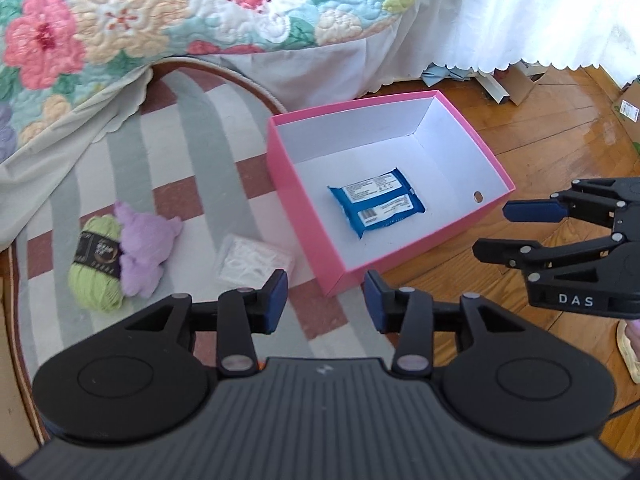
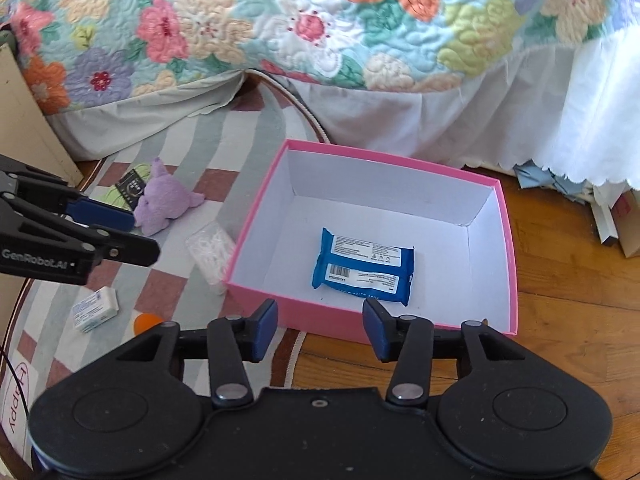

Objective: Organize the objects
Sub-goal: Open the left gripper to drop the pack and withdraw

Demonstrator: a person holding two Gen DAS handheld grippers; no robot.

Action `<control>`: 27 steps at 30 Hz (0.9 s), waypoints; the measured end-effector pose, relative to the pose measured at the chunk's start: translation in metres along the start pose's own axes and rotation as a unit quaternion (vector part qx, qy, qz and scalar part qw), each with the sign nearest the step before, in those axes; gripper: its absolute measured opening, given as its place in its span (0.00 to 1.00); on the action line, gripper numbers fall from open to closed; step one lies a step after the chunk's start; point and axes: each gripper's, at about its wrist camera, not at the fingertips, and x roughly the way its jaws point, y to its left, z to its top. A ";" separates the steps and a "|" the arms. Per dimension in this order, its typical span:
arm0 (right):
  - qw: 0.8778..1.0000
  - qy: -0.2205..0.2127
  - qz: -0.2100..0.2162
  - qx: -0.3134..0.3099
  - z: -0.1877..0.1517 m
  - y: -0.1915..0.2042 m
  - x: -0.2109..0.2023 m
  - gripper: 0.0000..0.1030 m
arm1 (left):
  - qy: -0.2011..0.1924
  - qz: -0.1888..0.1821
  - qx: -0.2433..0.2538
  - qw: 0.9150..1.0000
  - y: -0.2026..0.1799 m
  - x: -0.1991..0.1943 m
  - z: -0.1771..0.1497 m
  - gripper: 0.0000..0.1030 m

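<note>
Blue wipes pack point(image 2: 363, 265) lies flat in pink box point(image 2: 256, 240). Left gripper point(image 1: 326, 300) and right gripper point(image 2: 320, 330) jaws apart, holding nothing. Purple plush point(image 1: 146, 246) left on rug point(image 1: 192, 160).

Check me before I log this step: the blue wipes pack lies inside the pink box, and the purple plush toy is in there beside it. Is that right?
Not quite. The blue wipes pack does lie inside the pink box, but alone. The purple plush toy is outside it, on the striped rug next to the green yarn skein. The right wrist view shows this most plainly.
</note>
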 end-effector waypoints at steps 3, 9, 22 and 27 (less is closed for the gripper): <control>1.000 0.002 0.001 -0.017 0.000 0.011 -0.004 0.56 | -0.006 -0.007 -0.005 1.000 0.007 -0.017 -0.007 0.44; 0.998 -0.011 0.038 -0.047 -0.002 0.030 -0.014 0.73 | -0.018 -0.006 0.008 1.000 0.022 -0.042 -0.024 0.49; 0.991 -0.025 0.081 -0.108 -0.006 0.084 -0.041 0.82 | -0.015 0.024 0.000 1.000 0.053 -0.063 -0.062 0.63; 0.987 -0.033 0.100 -0.126 -0.010 0.103 -0.044 0.82 | -0.009 0.029 -0.011 0.999 0.071 -0.066 -0.077 0.68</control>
